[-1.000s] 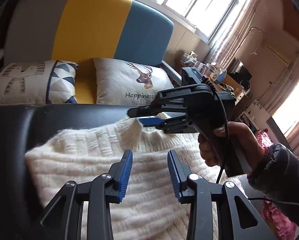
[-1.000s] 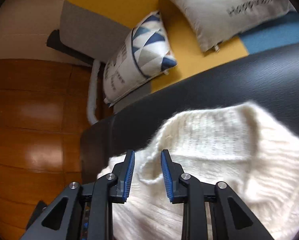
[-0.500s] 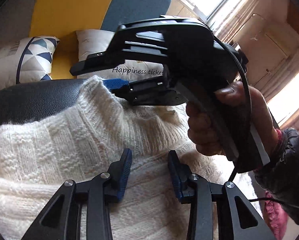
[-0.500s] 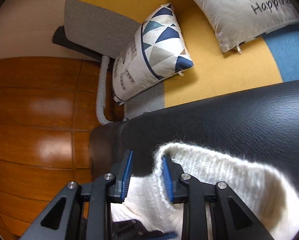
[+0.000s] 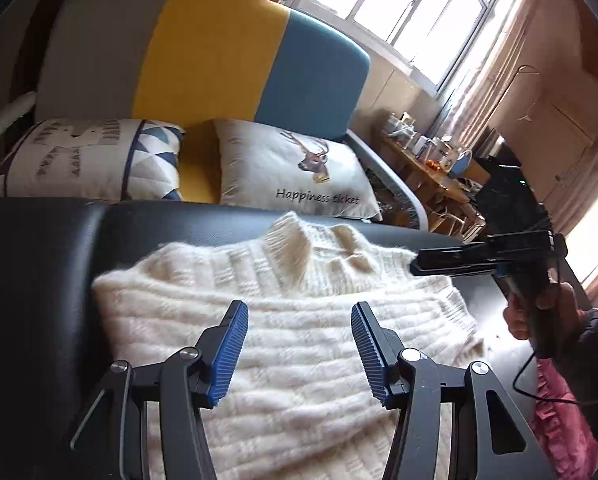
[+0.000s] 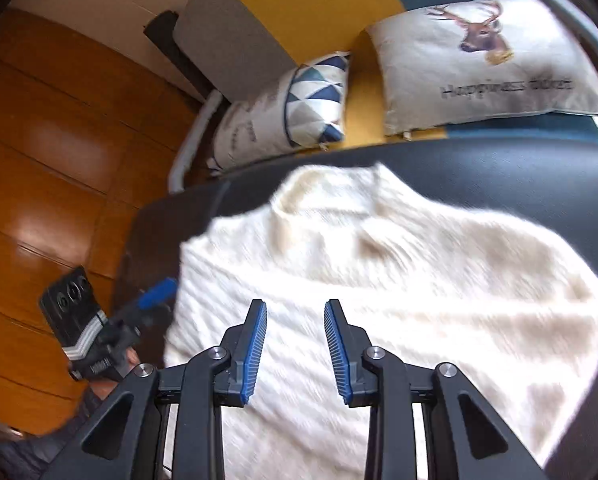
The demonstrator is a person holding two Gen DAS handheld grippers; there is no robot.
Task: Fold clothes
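The white sweater (image 5: 299,320) has been let go and lies folded on the black surface (image 5: 39,280). The left gripper (image 5: 299,344) is being opened wide over it, nothing held. The right gripper (image 6: 295,344) is being opened a little, narrow and empty.

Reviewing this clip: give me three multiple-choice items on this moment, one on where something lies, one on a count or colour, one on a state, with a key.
1. Where does the white knit sweater lie?
A. on the black padded surface
B. on the wooden floor
C. on the sofa seat

2. How many cushions rest on the sofa?
A. one
B. two
C. four

3. What is between the pads of the left gripper?
A. a pinched sleeve
B. a cushion corner
C. nothing; its jaws are opening above the sweater

Key: 1 A, the sweater is spread on the black surface in front of the sofa. 2 B, a triangle-patterned cushion and a deer cushion. 3 C, the blue pads stand apart with no fabric gripped.
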